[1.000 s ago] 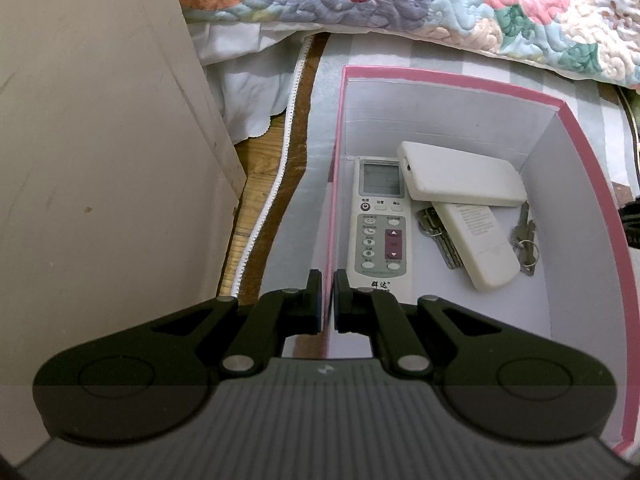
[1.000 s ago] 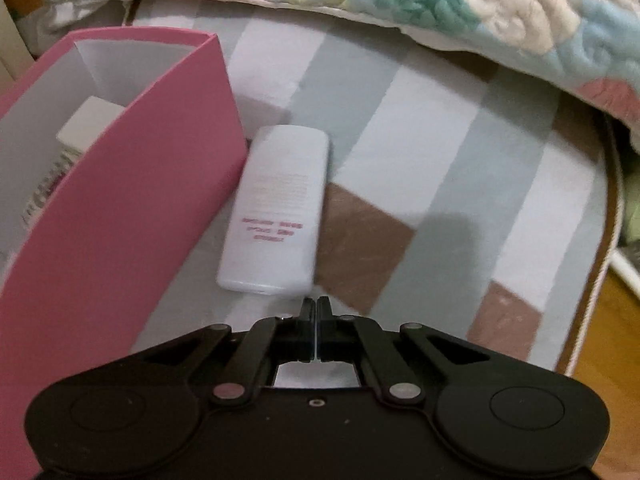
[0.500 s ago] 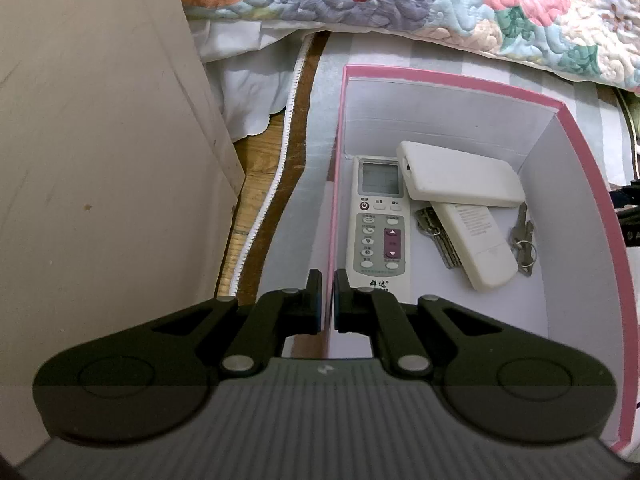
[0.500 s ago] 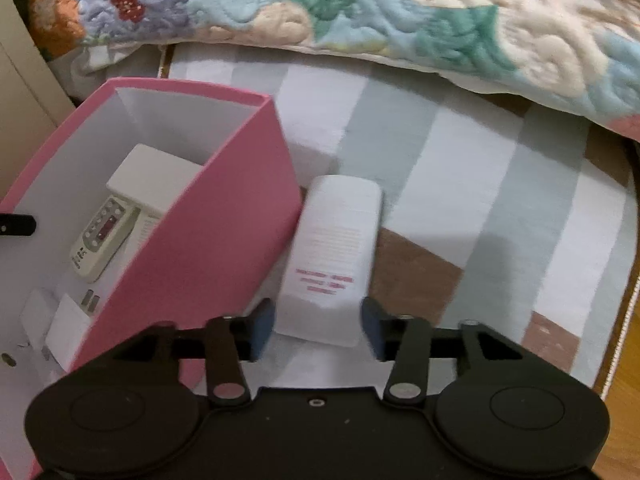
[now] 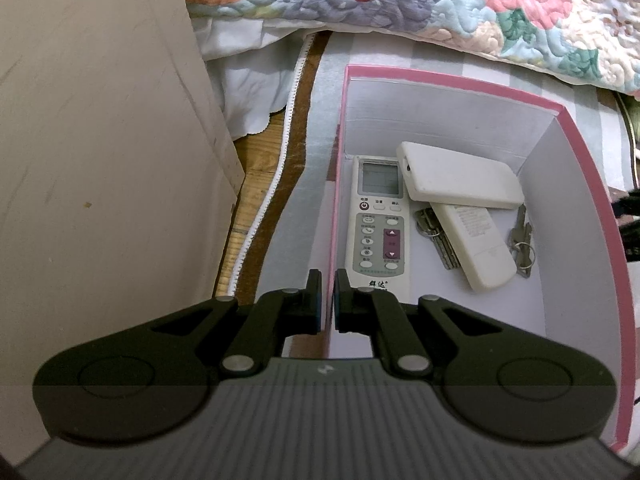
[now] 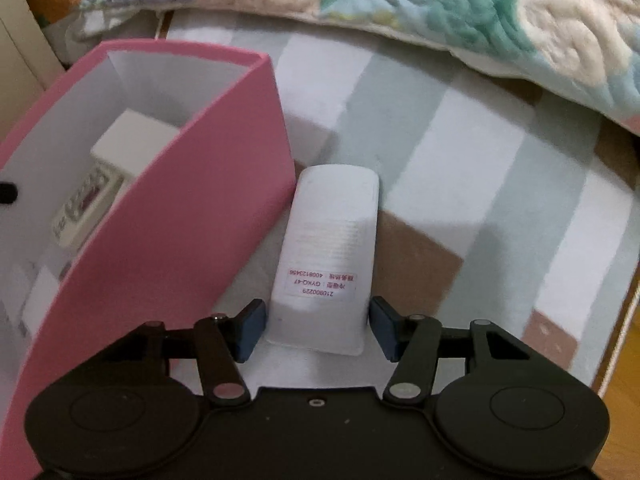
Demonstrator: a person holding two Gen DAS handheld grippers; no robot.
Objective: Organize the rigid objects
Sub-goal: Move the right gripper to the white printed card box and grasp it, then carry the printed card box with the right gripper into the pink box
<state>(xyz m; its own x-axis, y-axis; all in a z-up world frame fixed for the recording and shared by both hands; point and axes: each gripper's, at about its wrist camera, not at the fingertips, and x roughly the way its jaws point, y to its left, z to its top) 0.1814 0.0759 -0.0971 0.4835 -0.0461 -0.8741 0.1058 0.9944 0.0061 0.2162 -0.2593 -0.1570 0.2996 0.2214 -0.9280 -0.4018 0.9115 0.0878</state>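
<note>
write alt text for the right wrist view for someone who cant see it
The open right gripper straddles the near end of a white remote lying face down on a striped bedcover, pads not yet touching it. A pink box stands just to its left, holding other remotes.

White plastic remote (image 6: 330, 256), face down, rounded far end, label with red print near its close end. Lies flat on striped bedding, lengthwise away from the right gripper's fingers (image 6: 251, 330); its near end sits between the two blue pads, a sliver of gap each side, no press visible. Just left of it, the pink cardboard box (image 6: 192, 216), white inside, open top.

Inside the box, ahead of the left gripper's fingers (image 5: 314, 300): grey-white remote with display (image 5: 378, 220), face up, directly beyond the tips; white flat rectangular case (image 5: 460, 182) lying across a second white remote (image 5: 476, 248), face down; metal keys (image 5: 434, 236) under it.
</note>
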